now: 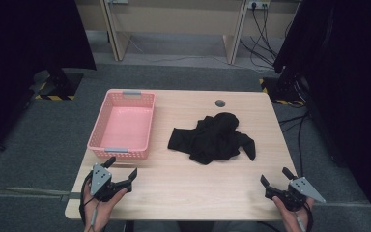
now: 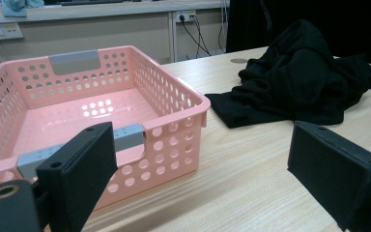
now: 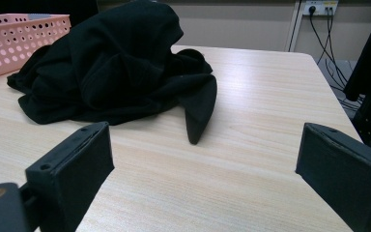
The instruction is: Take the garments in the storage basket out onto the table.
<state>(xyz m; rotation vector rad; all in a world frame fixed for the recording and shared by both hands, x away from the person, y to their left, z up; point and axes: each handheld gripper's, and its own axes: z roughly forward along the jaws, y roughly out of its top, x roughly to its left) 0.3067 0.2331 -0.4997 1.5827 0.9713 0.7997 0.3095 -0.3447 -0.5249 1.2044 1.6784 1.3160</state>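
A crumpled black garment (image 1: 213, 137) lies on the wooden table (image 1: 183, 193), right of centre; it also shows in the left gripper view (image 2: 299, 77) and the right gripper view (image 3: 116, 63). An empty pink perforated basket (image 1: 123, 124) with grey handles stands at the table's left (image 2: 77, 111). My left gripper (image 1: 122, 167) rests near the front left corner, just before the basket, open with nothing between its jaws (image 2: 203, 179). My right gripper (image 1: 276, 176) sits at the front right, open and empty (image 3: 207, 174), a short way in front of the garment's sleeve.
A small grey round cap (image 1: 220, 103) is set in the table's far edge. Dark curtains hang at both sides, with stand bases (image 1: 58, 84) on the grey floor. Cables (image 1: 263, 34) run to wall sockets behind the table.
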